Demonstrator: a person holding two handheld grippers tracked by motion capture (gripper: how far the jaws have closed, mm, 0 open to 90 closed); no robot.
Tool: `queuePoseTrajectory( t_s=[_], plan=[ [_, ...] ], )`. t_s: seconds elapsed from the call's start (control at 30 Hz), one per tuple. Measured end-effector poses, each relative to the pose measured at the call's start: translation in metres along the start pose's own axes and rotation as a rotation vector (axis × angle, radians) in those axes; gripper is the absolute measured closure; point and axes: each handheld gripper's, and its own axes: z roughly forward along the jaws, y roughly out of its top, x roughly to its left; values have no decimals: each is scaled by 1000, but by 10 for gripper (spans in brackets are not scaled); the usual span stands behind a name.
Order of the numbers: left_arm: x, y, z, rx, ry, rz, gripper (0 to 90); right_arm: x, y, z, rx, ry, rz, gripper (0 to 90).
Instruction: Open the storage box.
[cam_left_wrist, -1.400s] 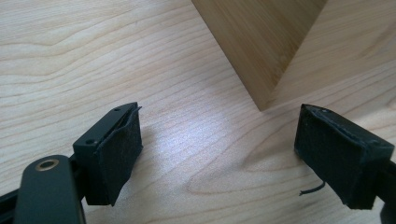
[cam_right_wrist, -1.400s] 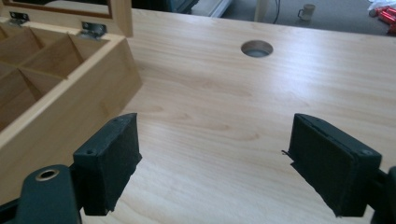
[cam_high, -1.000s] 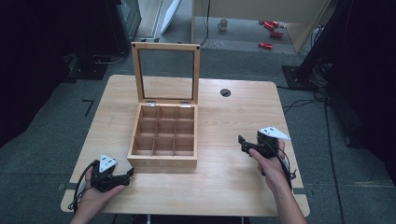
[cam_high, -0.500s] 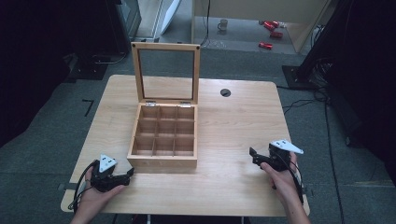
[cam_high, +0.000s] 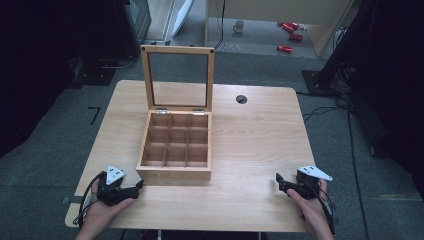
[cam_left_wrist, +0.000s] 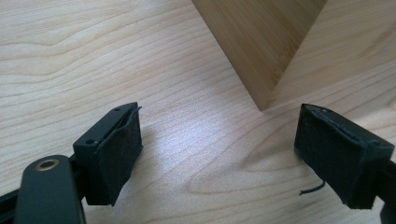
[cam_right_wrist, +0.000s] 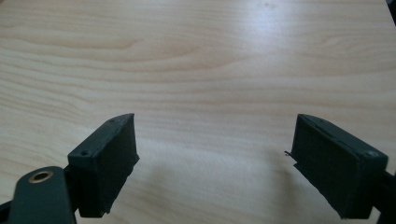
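Observation:
A wooden box with several small compartments stands in the middle of the table, its glass-paned lid raised upright. My left gripper lies near the table's front left corner, just off the box's front left corner, jaws open and empty. In the left gripper view the left gripper points at that box corner, with bare wood between its pads. My right gripper rests low at the front right of the table, open. The right gripper in its own view has only tabletop between its pads.
The light wooden table has a round cable hole behind the box to the right. Beyond the table, red items and a mug sit on the floor. Dark stands and cables flank both sides.
My right hand has drawn back toward the table's front edge and to the right, sinking closer to the surface. The left hand and the box have not moved.

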Motion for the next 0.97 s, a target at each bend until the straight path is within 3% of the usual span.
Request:
queuePoseTrajectory(
  t_s=[0.2,0.5,0.97],
  plan=[
    [0,0,0,0,0,0,153,-4,-13,-7,16,-11,8,143],
    [0,0,0,0,1,1,153,0,-24,-14,31,-59,-39,138],
    [-1,1,1,-1,-6,5,153,1,-24,-13,43,-49,-53,103]
  ],
)
